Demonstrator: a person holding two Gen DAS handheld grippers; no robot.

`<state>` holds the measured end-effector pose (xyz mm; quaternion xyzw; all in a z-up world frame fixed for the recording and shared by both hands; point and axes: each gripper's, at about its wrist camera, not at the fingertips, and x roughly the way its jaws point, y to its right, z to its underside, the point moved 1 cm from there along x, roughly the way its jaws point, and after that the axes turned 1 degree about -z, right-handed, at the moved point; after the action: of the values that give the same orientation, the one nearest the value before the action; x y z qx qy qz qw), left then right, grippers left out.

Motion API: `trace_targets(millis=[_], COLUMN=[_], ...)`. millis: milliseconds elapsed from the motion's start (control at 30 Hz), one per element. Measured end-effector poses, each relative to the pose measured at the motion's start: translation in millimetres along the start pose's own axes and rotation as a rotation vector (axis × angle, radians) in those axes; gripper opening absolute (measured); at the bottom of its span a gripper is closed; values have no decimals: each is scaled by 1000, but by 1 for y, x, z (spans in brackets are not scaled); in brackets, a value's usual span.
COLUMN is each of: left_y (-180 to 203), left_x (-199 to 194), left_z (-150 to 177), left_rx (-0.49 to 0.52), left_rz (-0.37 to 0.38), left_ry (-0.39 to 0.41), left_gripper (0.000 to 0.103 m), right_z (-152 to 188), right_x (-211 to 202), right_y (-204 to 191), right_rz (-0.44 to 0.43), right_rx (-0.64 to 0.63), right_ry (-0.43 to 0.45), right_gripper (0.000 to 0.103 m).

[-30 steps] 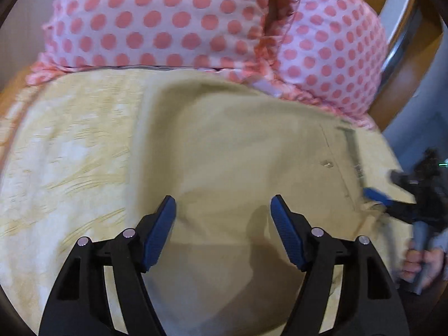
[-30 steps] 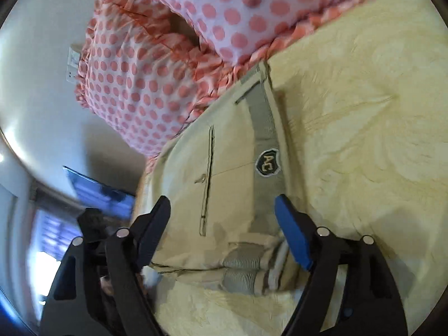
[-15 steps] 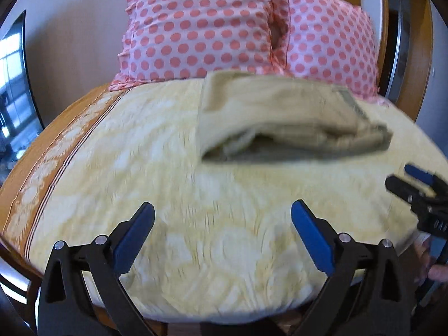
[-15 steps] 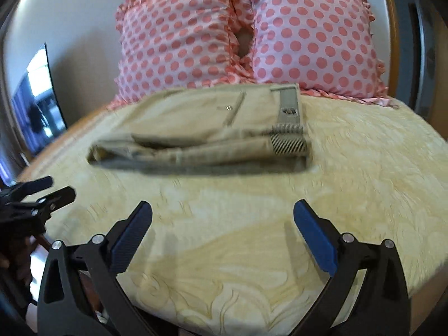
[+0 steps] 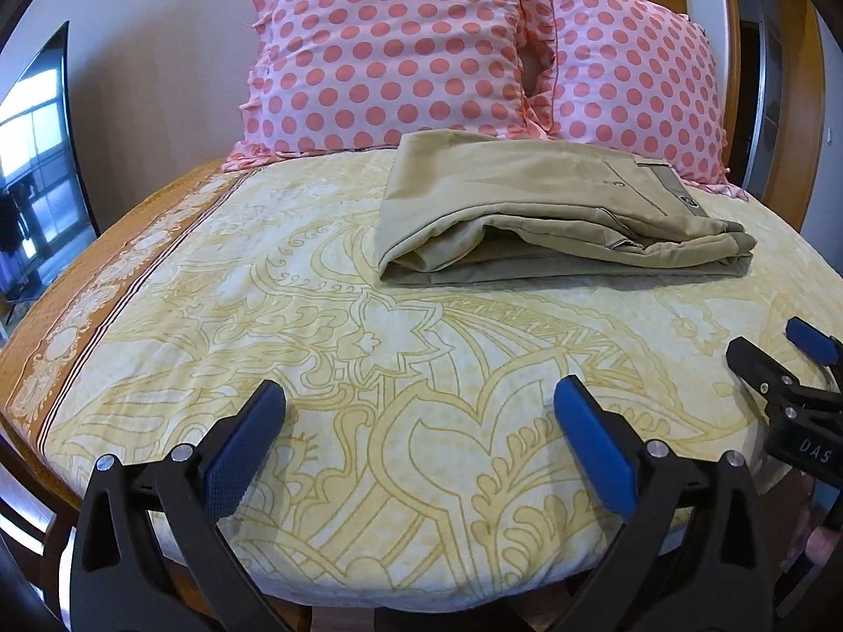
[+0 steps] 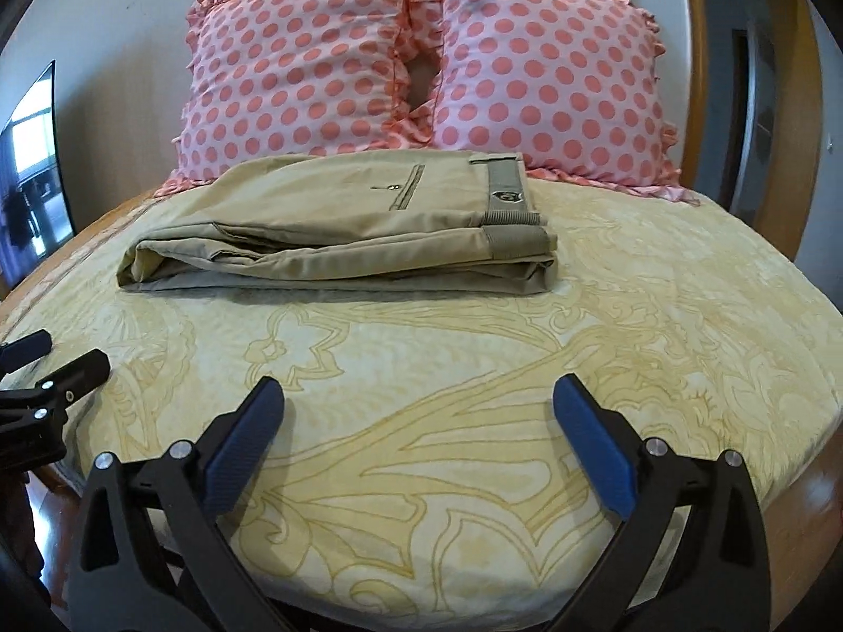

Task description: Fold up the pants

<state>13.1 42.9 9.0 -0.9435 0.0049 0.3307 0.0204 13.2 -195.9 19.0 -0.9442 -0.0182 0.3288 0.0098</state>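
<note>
The khaki pants (image 5: 548, 210) lie folded in a flat stack on the far half of the yellow patterned bed (image 5: 369, 368), just in front of the pillows. In the right wrist view the pants (image 6: 342, 226) show a back pocket and a badge at the waistband on the right. My left gripper (image 5: 419, 400) is open and empty, over the near edge of the bed, well short of the pants. My right gripper (image 6: 419, 400) is open and empty, also near the front edge. Each gripper shows at the side of the other's view.
Two pink pillows with red dots (image 5: 400, 52) (image 6: 548, 79) lean against the wall behind the pants. A wooden headboard post (image 6: 701, 52) stands at the right. A dark TV screen (image 5: 37, 158) is at the left. An orange border (image 5: 105, 274) runs along the bed's left side.
Both grippers have pulled back from right over the pants to the near edge of the bed. The folded pants lie free on the bed.
</note>
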Motion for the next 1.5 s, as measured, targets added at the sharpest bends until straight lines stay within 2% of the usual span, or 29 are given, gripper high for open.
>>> trace_targets(millis=[300, 1500], left_y=[0, 1], left_x=[-1, -1], left_z=[2, 3], left_rx=[1, -1], left_rz=[-1, -4], left_ry=[25, 26], left_gripper=[102, 102], right_z=[0, 0], right_x=[0, 0], right_y=[-1, 1], right_rz=[21, 17], right_rx=[14, 10], right_ry=[12, 15], right_gripper=[101, 101])
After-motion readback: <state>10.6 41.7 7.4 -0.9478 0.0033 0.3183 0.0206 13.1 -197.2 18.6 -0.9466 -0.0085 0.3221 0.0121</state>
